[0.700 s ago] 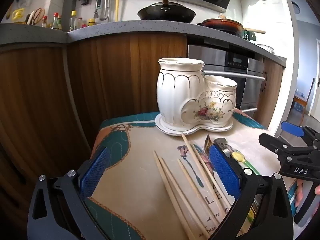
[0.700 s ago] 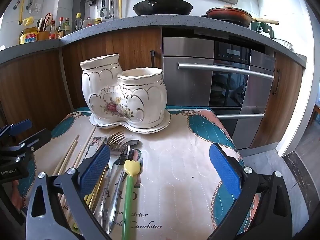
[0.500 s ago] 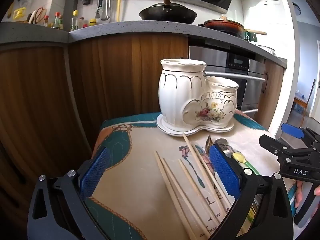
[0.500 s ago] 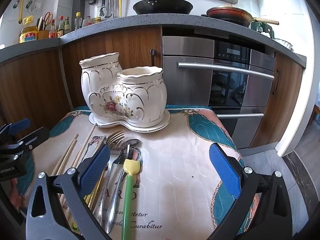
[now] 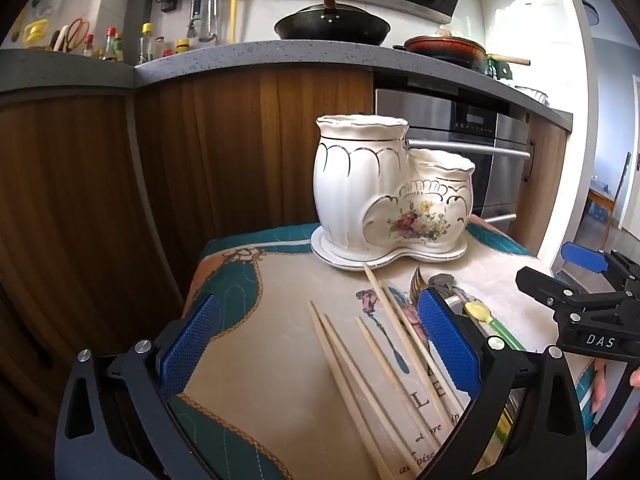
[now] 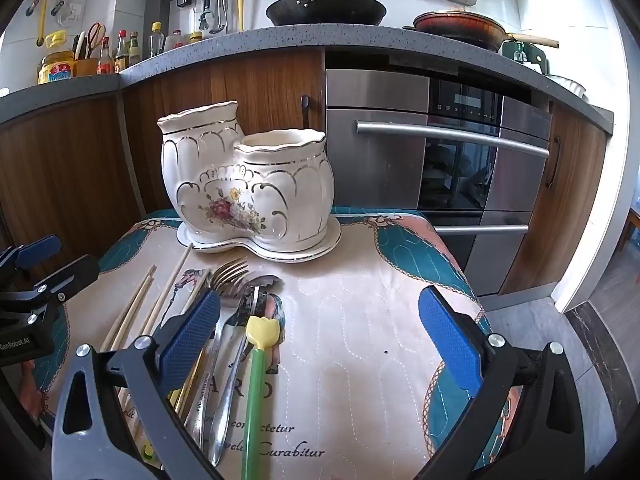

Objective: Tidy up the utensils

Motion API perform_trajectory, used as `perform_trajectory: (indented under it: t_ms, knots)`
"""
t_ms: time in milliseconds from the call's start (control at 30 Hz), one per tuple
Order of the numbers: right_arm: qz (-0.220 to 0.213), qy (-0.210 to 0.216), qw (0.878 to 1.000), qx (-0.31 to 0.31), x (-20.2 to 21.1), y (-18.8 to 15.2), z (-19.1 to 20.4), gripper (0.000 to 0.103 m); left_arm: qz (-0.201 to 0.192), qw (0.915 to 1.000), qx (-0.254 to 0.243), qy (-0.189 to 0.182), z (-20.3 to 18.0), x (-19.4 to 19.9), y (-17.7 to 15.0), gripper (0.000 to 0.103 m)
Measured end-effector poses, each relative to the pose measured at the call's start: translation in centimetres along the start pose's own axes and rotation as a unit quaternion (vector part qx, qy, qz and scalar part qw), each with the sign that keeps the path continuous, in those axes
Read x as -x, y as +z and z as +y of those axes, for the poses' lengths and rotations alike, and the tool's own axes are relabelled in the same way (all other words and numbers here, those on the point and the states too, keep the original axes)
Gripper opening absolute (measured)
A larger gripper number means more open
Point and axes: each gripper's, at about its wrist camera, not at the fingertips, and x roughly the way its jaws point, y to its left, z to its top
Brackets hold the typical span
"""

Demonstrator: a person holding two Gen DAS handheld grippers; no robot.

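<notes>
On the tabletop (image 6: pixel 360 320) your chopsticks (image 5: pixel 360 356), fork (image 6: pixel 230 276) and spoons (image 6: pixel 256 300) all lie loose; holder (image 6: pixel 248 184) apparently unfilled; both grippers' fingers (image 5: pixel 448 340) spread, holding nothing.

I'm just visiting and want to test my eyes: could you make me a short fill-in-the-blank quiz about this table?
1. The white ceramic holder has ____ openings at the top.
2. The chopsticks lie flat on the ____.
3. The utensil with the yellow tip has a ____ handle.
4. Both grippers, left and right, are ____.

Missing words: two; tablecloth; green; open
</notes>
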Motion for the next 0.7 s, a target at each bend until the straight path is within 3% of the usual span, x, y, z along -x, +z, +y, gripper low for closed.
perform_trajectory:
  t_ms: [700]
  knots:
    - [0.002,0.000,1.000,0.000,-0.08,-0.02,0.07,0.098,0.000,1.0000,-0.002,0.000,-0.14,-0.01,-0.03,0.098]
